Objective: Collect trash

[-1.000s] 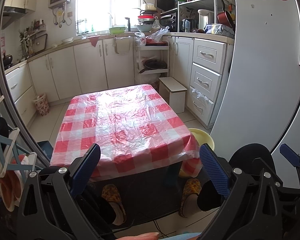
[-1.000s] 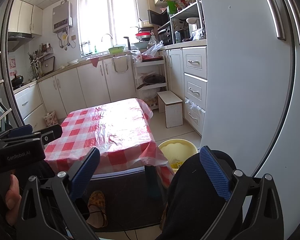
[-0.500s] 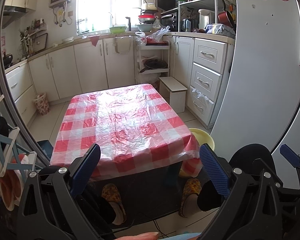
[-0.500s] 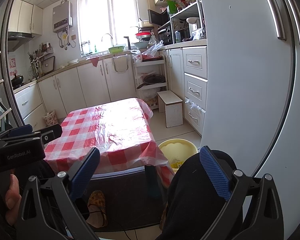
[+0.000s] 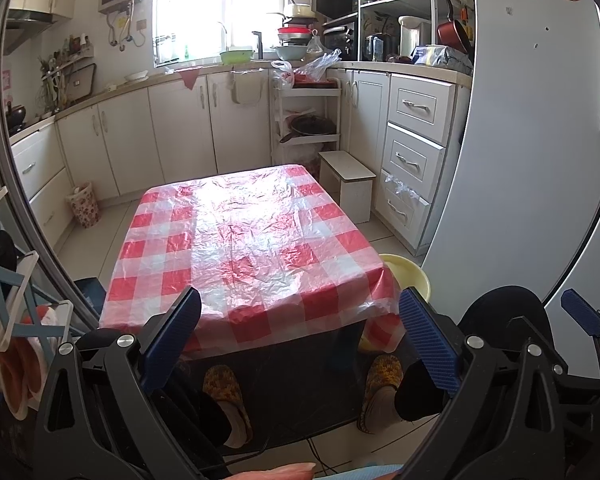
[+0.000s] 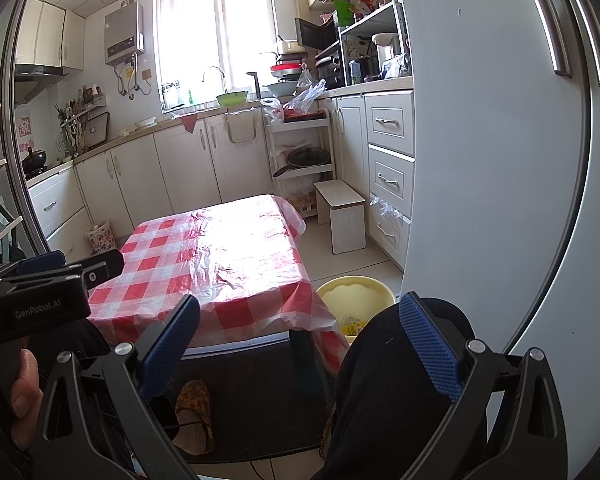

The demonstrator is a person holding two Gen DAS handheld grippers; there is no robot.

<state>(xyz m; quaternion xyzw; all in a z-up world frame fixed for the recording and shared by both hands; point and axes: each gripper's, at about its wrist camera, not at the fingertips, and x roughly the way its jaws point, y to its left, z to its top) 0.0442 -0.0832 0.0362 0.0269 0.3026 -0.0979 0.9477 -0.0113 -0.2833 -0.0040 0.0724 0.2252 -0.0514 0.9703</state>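
No loose trash is to be seen on the worktop [image 5: 244, 240], which is covered by a red-and-white checked plastic sheet [image 6: 220, 256]; the only scraps that can be made out lie inside the yellow bin [image 6: 356, 292] on the floor at the worktop's right near corner, where a small yellowish wrapper-like piece [image 6: 350, 320] is visible. Such scraps are judged to be light, soft and easily crushed, so a grip across the middle of a piece is advised, with little force needed. The sheet itself is thin, crinkled and probably slippery, and may be dragged if pinched along with an item. The left gripper [image 5: 300, 340] is held low before the near edge with its jaws set wide and empty; the right gripper [image 6: 300, 344] is likewise wide and empty. Access to the bin is partly blocked by the person's dark-clothed knee [image 6: 400, 360]. A white stool [image 5: 350, 184], the drawer unit [image 5: 414, 152] and the refrigerator [image 5: 532, 160] crowd the right side.
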